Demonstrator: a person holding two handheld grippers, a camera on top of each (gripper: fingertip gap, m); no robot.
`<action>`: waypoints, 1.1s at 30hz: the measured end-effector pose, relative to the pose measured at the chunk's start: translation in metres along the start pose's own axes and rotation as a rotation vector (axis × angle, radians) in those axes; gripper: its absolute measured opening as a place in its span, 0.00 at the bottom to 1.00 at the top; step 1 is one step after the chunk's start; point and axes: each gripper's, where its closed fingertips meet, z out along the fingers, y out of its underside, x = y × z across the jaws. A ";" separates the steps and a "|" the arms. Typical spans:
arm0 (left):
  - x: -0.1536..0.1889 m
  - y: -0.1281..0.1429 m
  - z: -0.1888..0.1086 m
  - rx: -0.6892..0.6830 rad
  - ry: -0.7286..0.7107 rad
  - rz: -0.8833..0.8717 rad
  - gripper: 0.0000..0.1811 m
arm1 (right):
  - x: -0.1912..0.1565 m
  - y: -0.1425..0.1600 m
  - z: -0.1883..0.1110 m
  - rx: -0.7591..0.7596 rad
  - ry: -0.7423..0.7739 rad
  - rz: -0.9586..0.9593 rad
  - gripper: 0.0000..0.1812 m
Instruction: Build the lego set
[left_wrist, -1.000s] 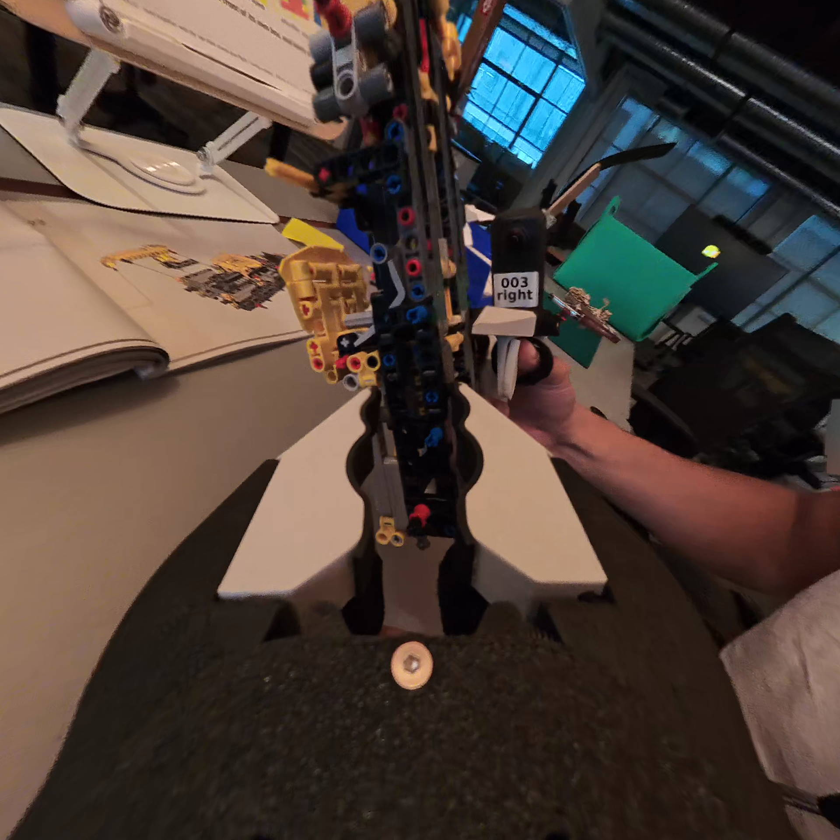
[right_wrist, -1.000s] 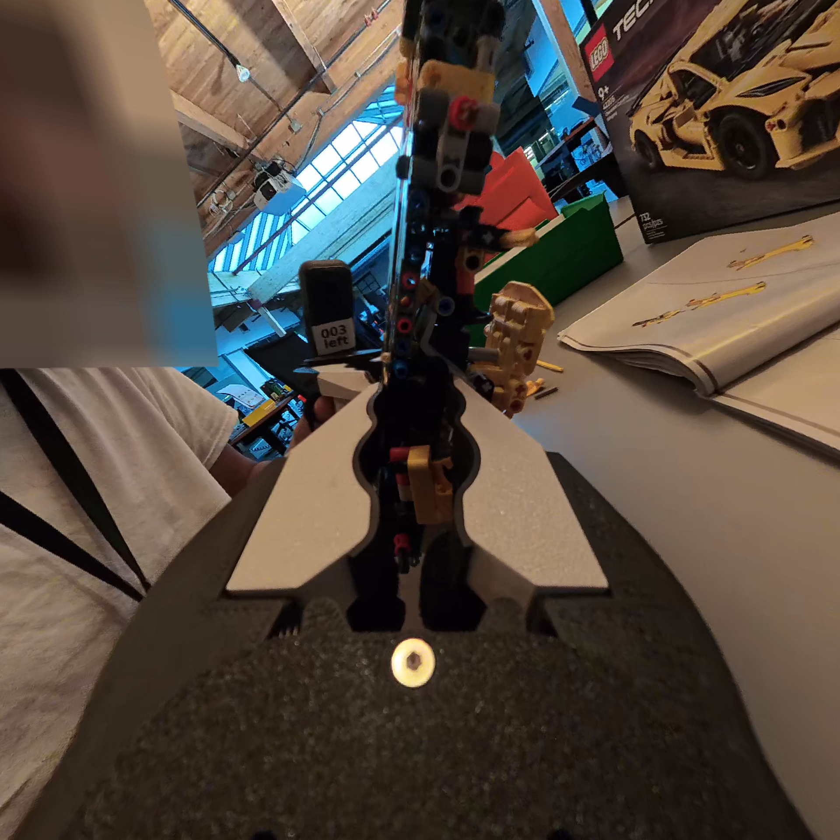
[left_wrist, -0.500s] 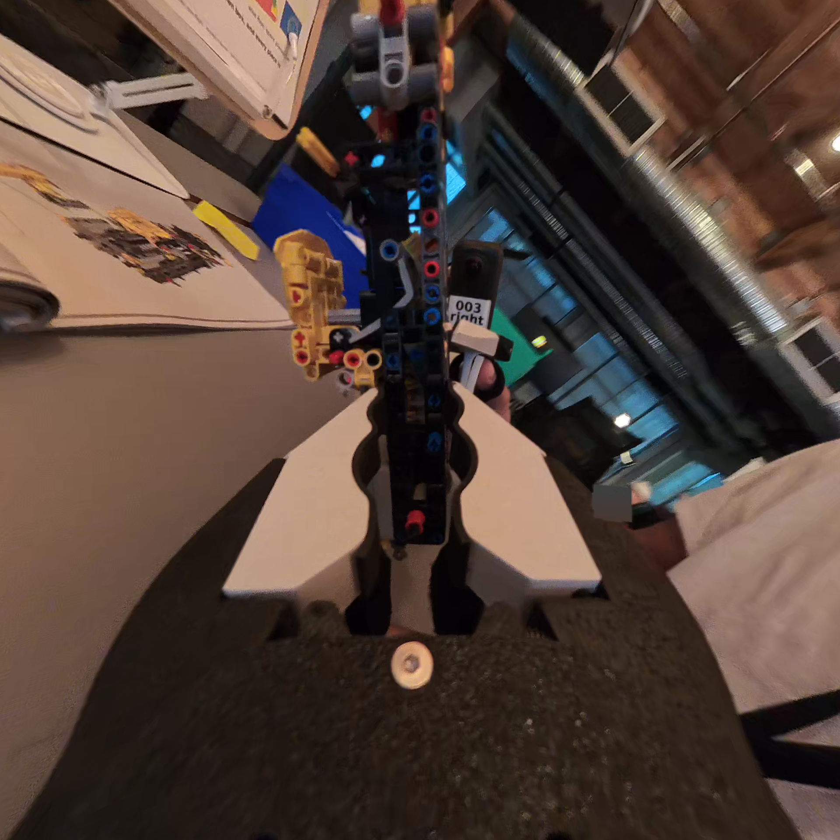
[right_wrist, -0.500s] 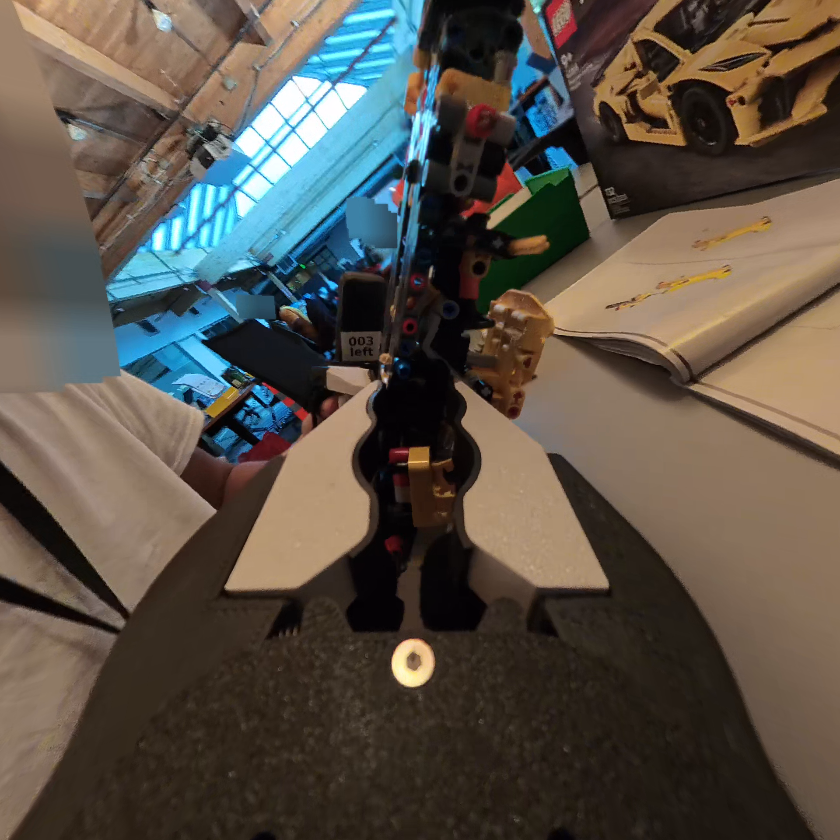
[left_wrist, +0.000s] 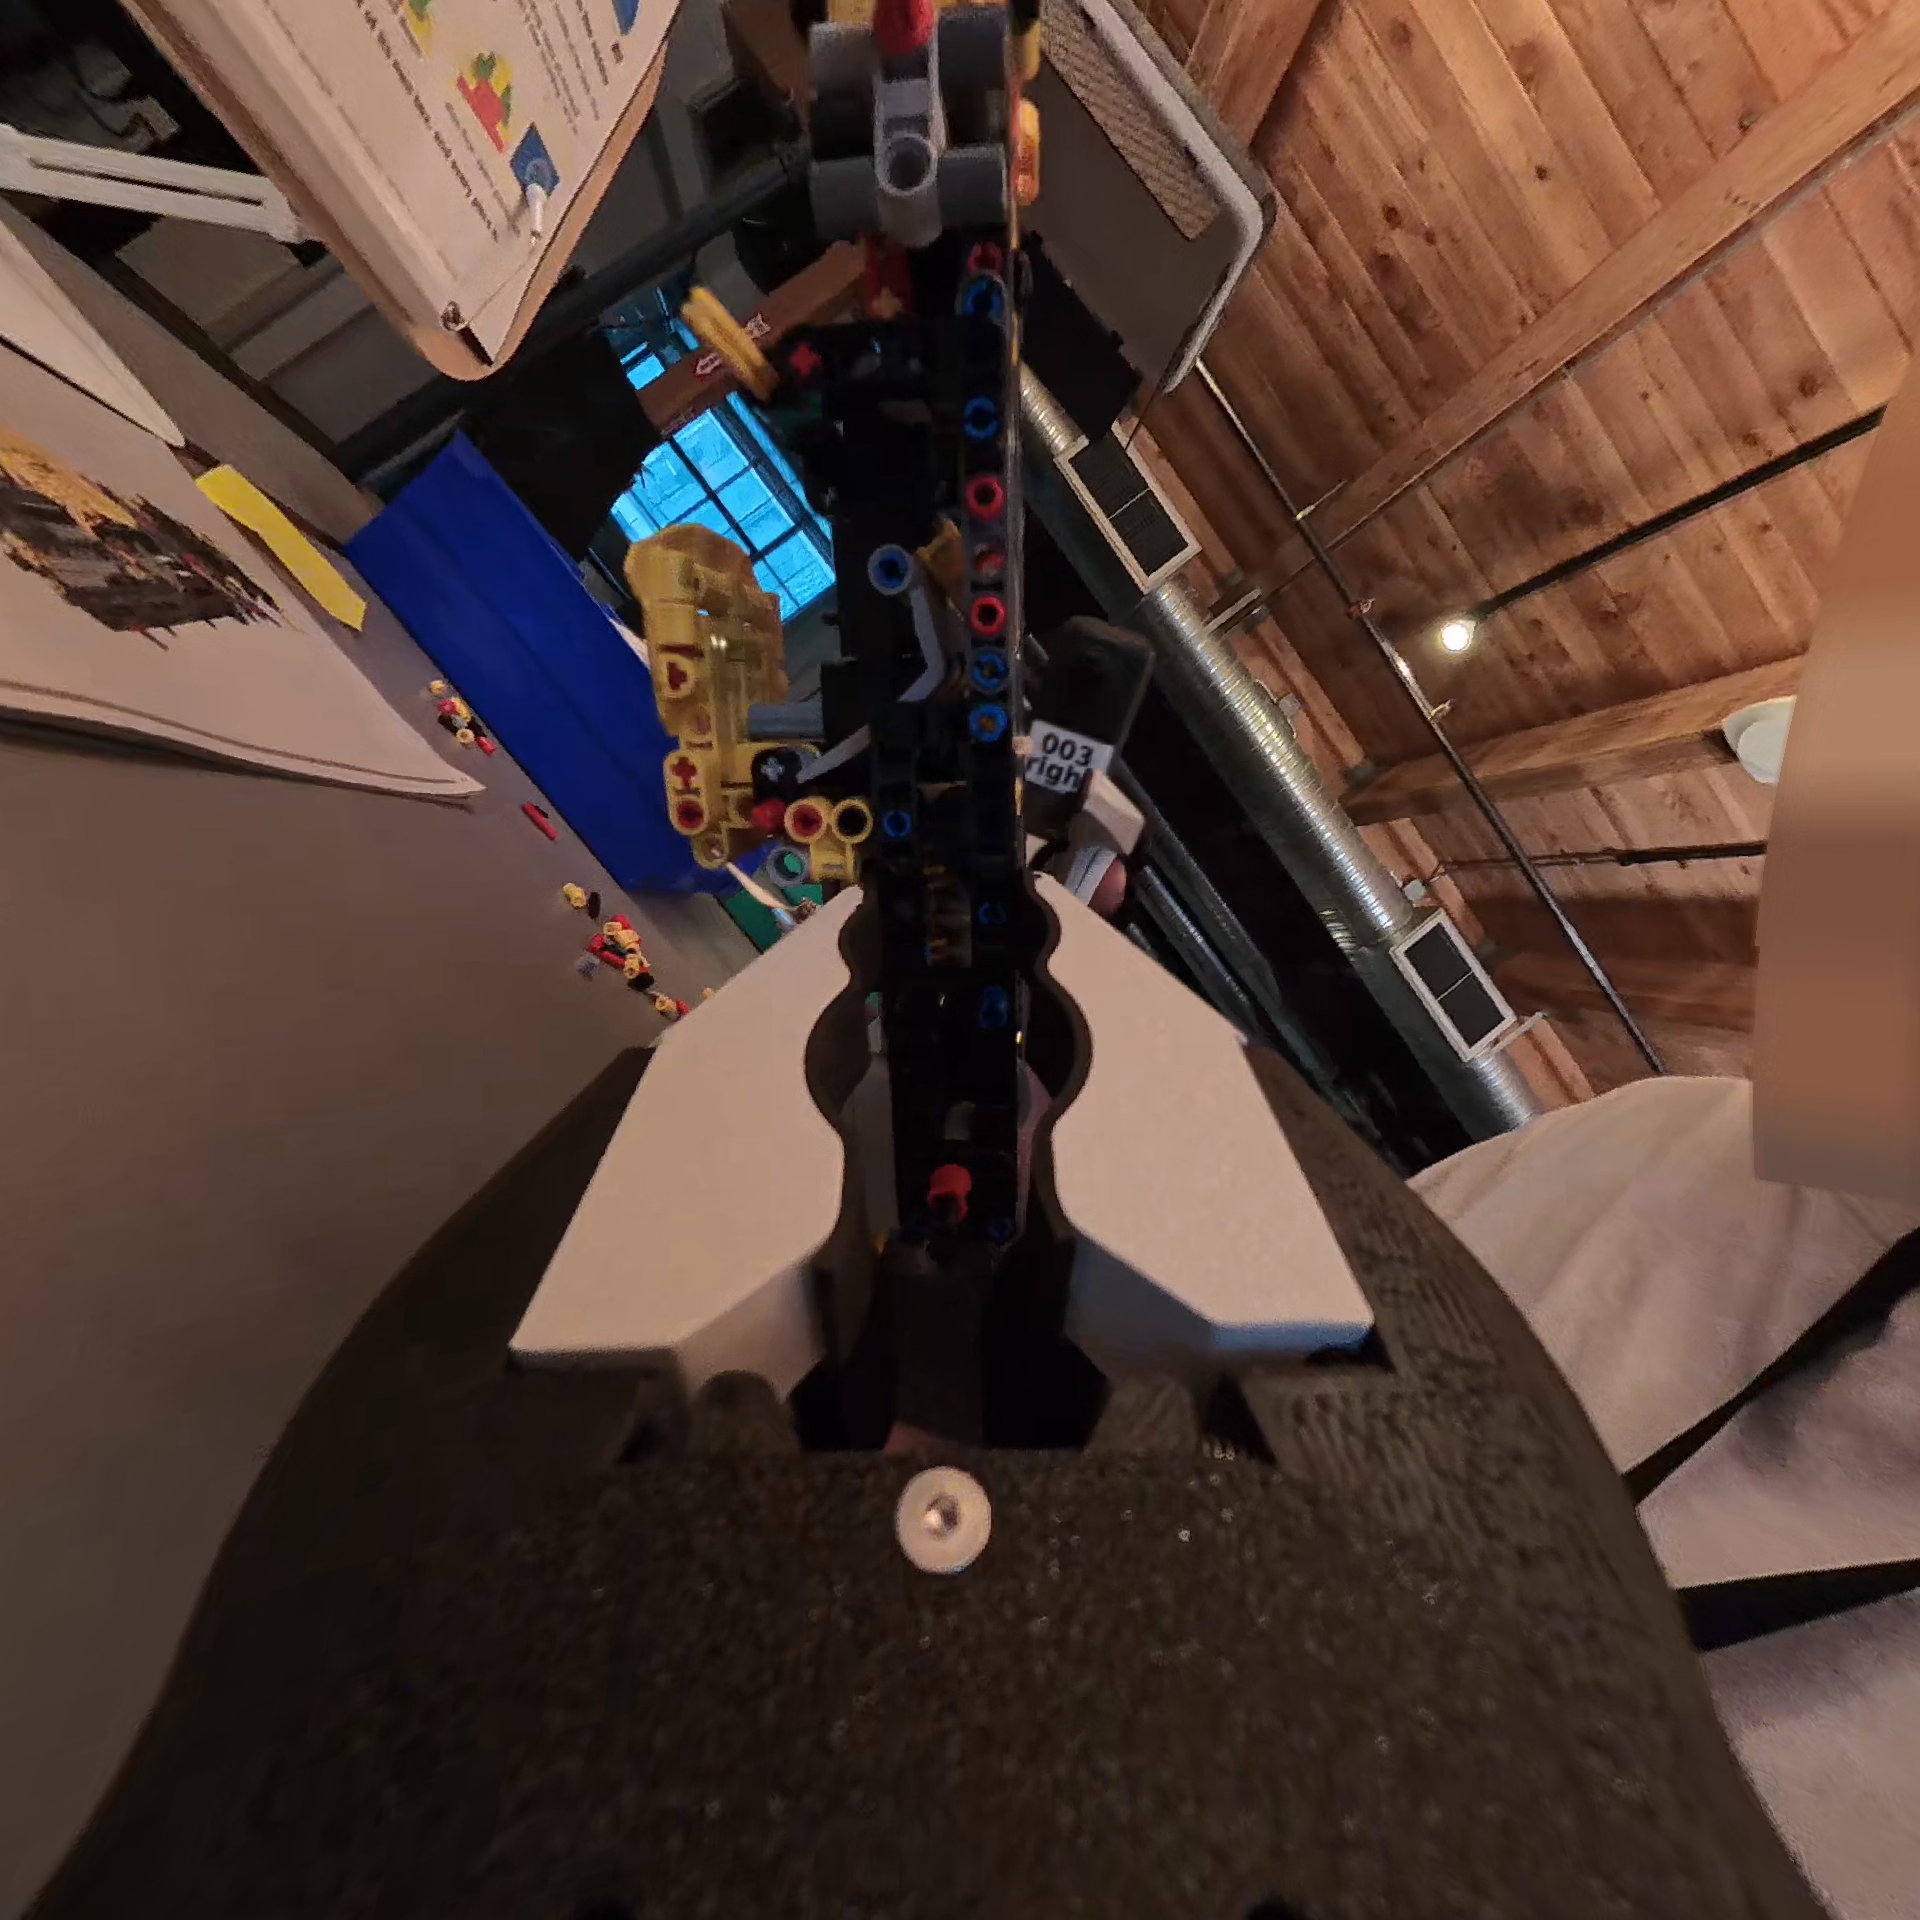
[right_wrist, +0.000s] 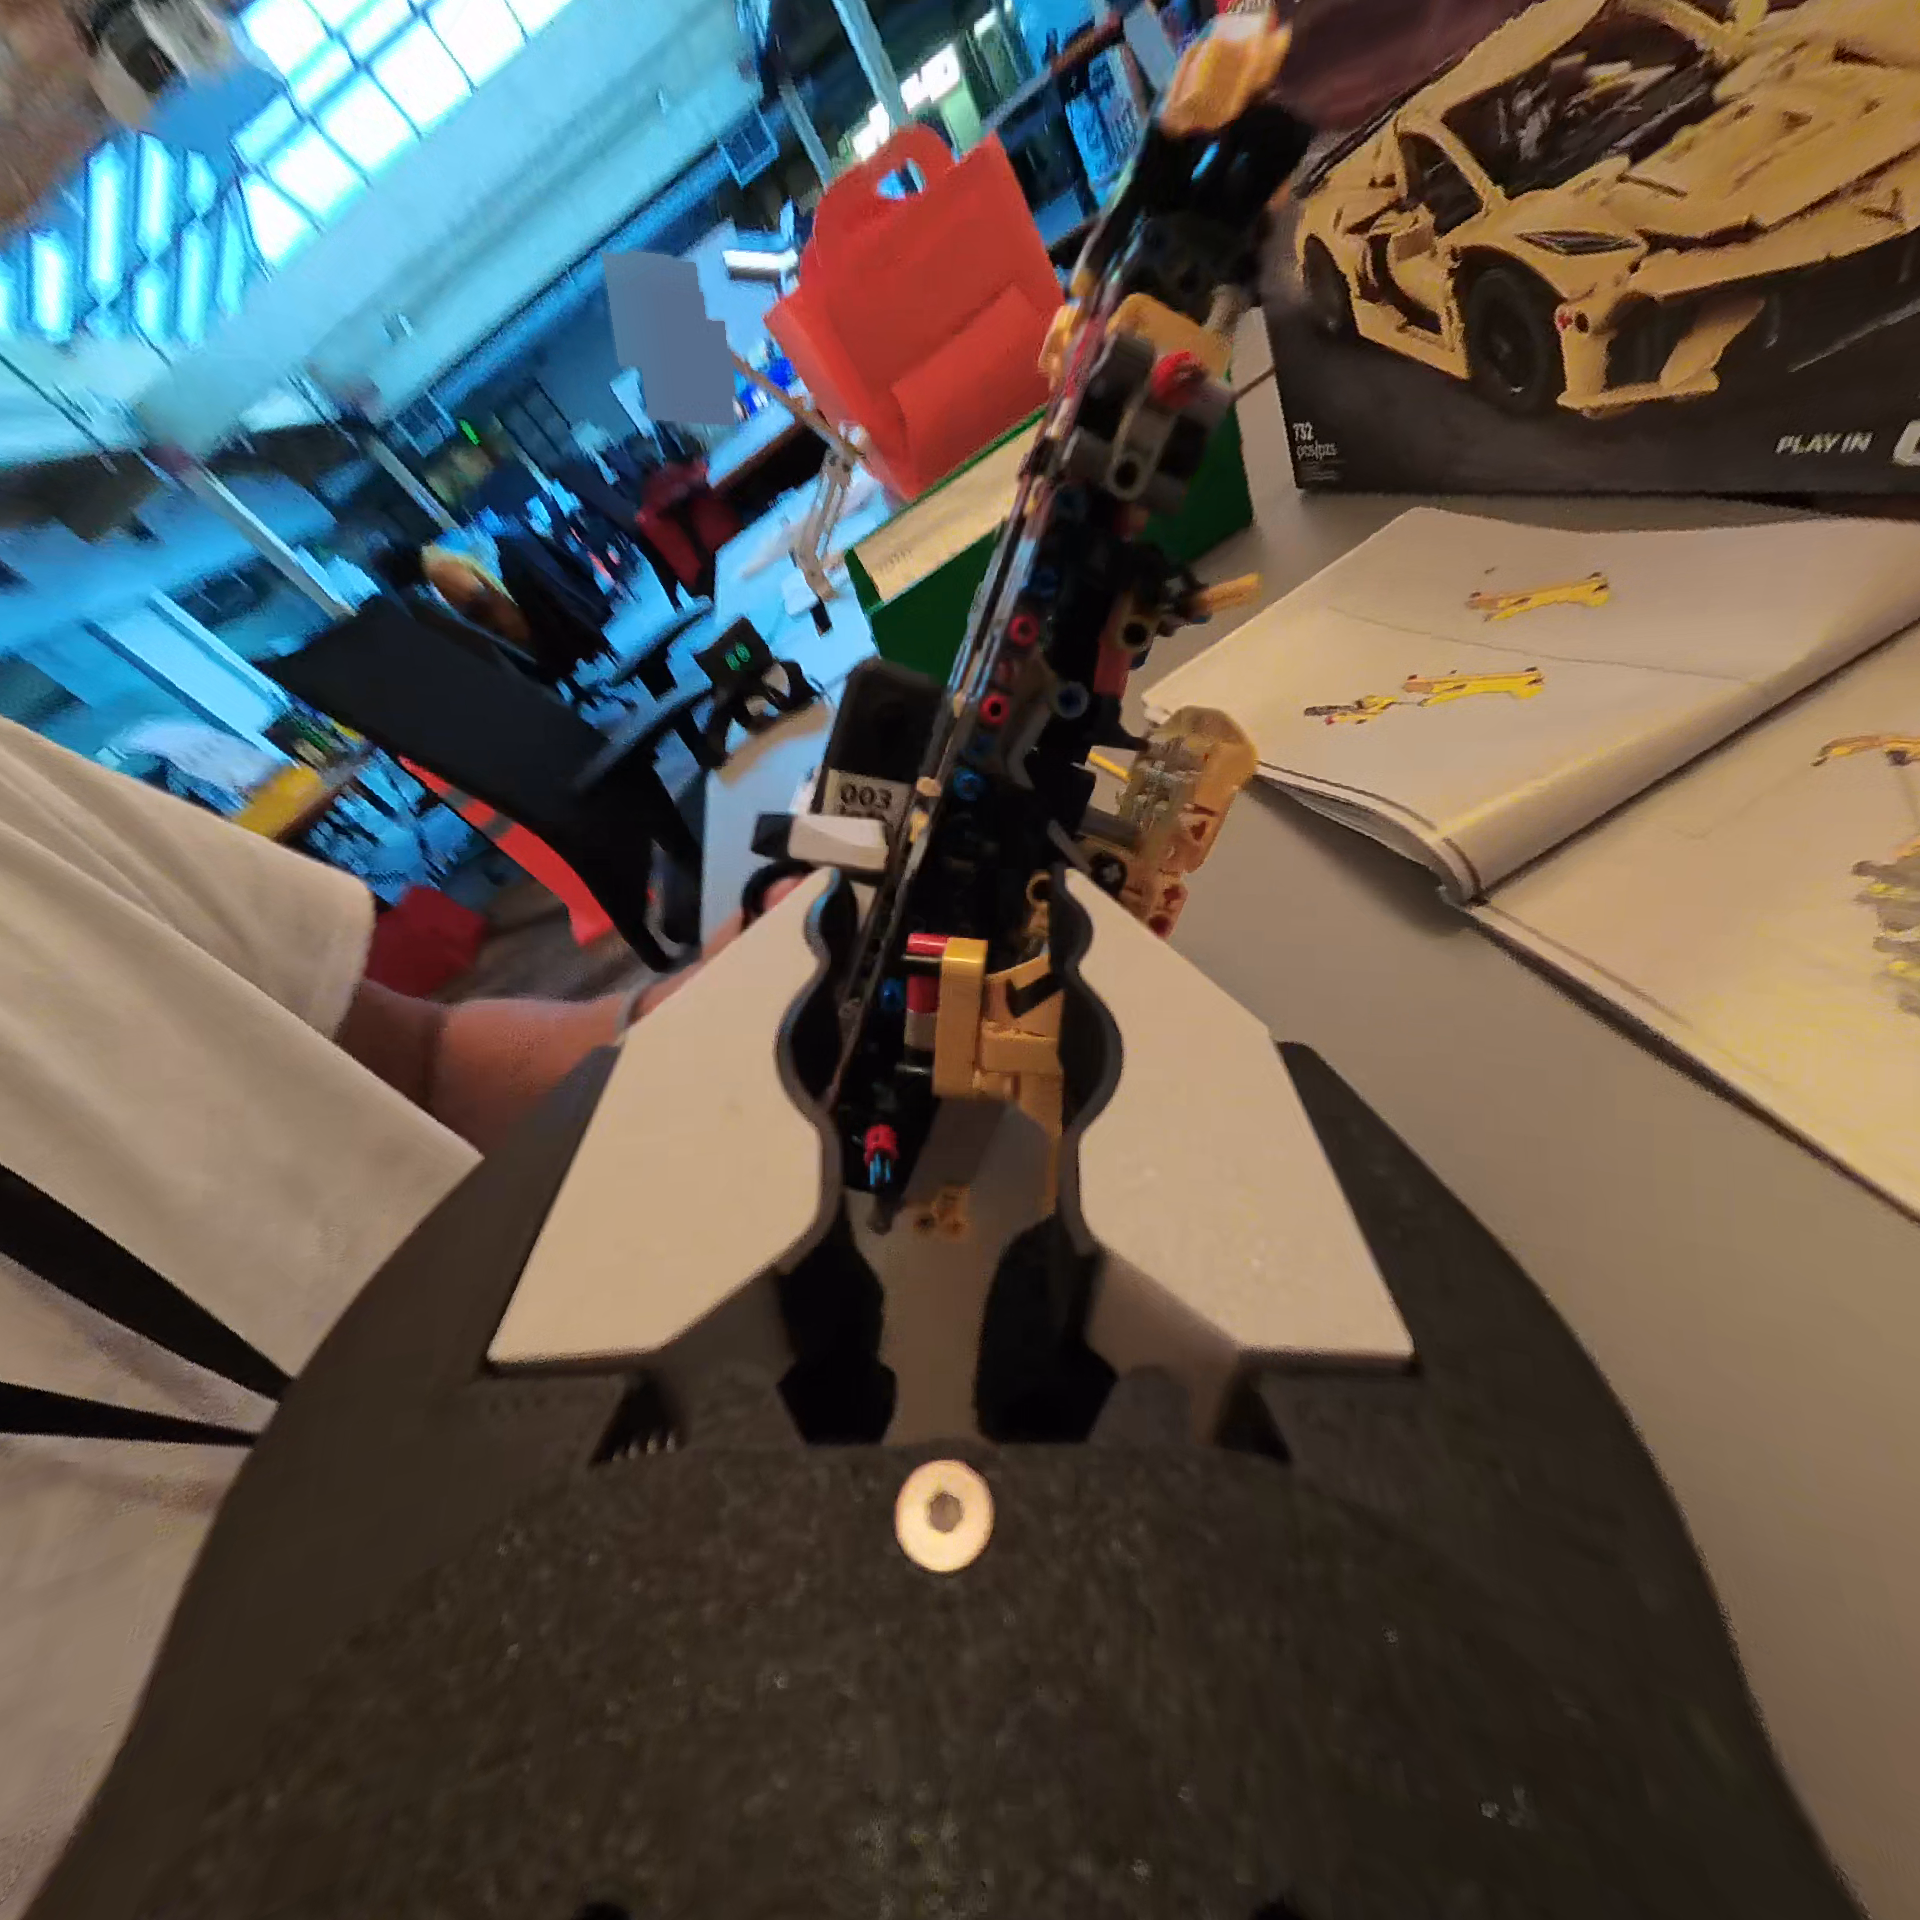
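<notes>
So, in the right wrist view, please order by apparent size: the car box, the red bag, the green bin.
1. car box, cut by the frame
2. red bag
3. green bin, partly hidden

Their distances from the camera differ, so true sizes stay unsure.

We hold our left gripper (left_wrist: 940, 1049) tipped upward, its two pale fingers (left_wrist: 717, 1164) drawn in close and clamped from both sides on the lego assembly (left_wrist: 940, 644), which runs up between them. Our right gripper (right_wrist: 951, 1049) grips the same assembly from the other end, its pale fingers (right_wrist: 1184, 1164) pressed against it in the same way. Each gripper shows in the other's view just beyond the assembly, facing back toward it. In the right wrist view our left forearm (right_wrist: 499, 1039) reaches in from the left, bare below a white sleeve (right_wrist: 156, 904).
</notes>
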 end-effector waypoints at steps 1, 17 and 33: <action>0.000 0.001 0.000 -0.009 -0.008 0.016 0.14 | -0.002 0.001 0.002 -0.014 0.014 -0.039 0.19; 0.015 0.013 0.006 -0.134 -0.040 0.278 0.14 | -0.010 0.010 -0.002 -0.055 -0.182 0.200 0.04; 0.001 0.026 0.002 -0.203 -0.078 0.228 0.13 | -0.005 0.027 -0.010 -0.078 -0.234 0.222 0.04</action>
